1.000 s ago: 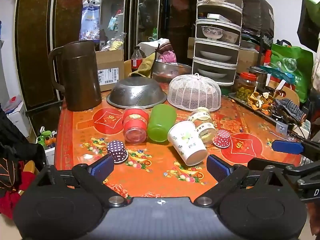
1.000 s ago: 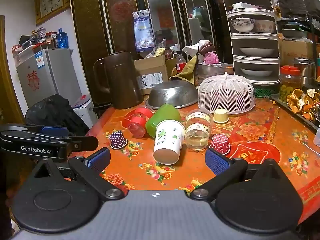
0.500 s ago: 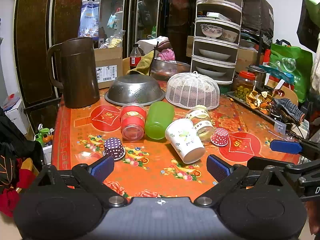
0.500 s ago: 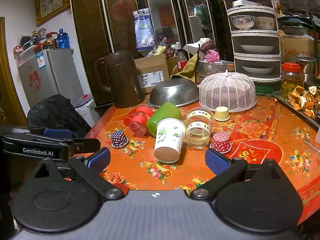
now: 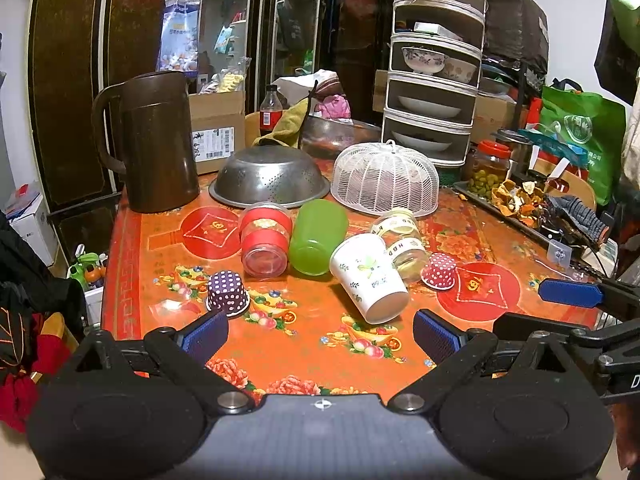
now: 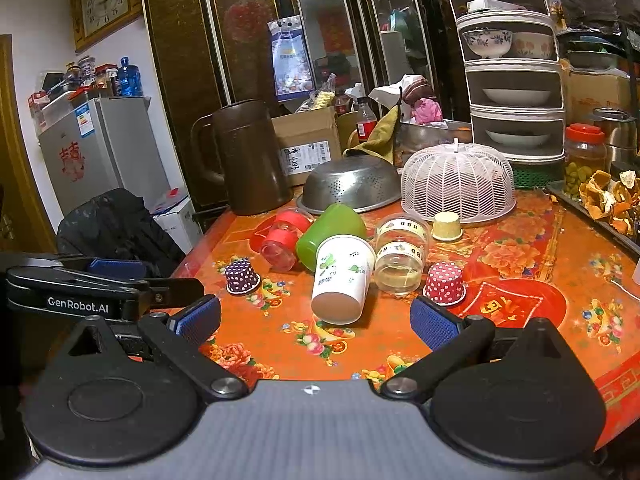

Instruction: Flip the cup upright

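A white paper cup (image 5: 368,278) with a green leaf print lies on its side on the orange table, base toward me; it also shows in the right wrist view (image 6: 342,278). Beside it lie a green cup (image 5: 318,236), a red-banded clear cup (image 5: 265,240) and a clear cup with a label band (image 5: 404,246). My left gripper (image 5: 320,336) is open and empty, a short way in front of the white cup. My right gripper (image 6: 316,322) is open and empty, just in front of the white cup's base.
Small dotted cups stand upside down: purple (image 5: 227,293), red (image 5: 440,271), and a cream one (image 6: 447,226). Behind are a metal colander (image 5: 269,180), a white mesh food cover (image 5: 386,179), a brown jug (image 5: 154,142) and a tray of peels (image 5: 520,200) at the right edge.
Both grippers have moved slightly closer to the cups; the cups lie where they were. Both stay open.
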